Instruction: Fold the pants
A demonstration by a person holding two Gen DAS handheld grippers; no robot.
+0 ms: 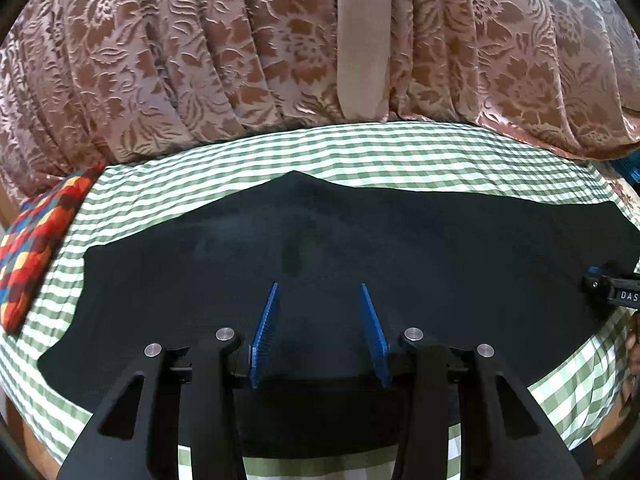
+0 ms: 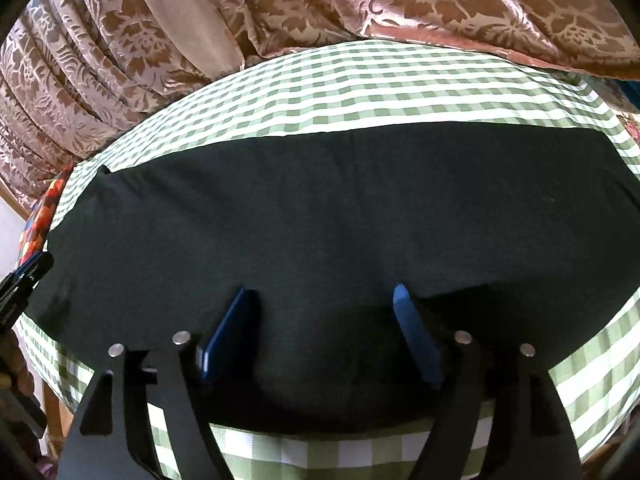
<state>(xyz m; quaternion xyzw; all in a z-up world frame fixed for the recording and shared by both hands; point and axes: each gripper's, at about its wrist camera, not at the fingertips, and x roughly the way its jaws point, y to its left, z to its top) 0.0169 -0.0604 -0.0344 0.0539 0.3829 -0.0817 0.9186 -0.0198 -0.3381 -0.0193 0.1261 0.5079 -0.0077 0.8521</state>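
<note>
A: Where are the pants (image 1: 320, 248) sitting?
B: We're seeing them lying flat on the checked cloth (image 1: 360, 148), spreading ahead of and under both tools.
A: Left gripper (image 1: 319, 292)?
B: Hovering over the fabric, jaws apart, gripping nothing.
A: Right gripper (image 2: 320, 292)?
B: Jaws spread wide, nothing pinched; fabric lying below the fingertips.

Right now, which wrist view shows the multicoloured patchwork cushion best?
The left wrist view: the patchwork cushion lies along the left edge of the checked cloth, its coloured squares plain. The right wrist view shows only a sliver at its left edge, partly behind the left gripper's tip.
</note>
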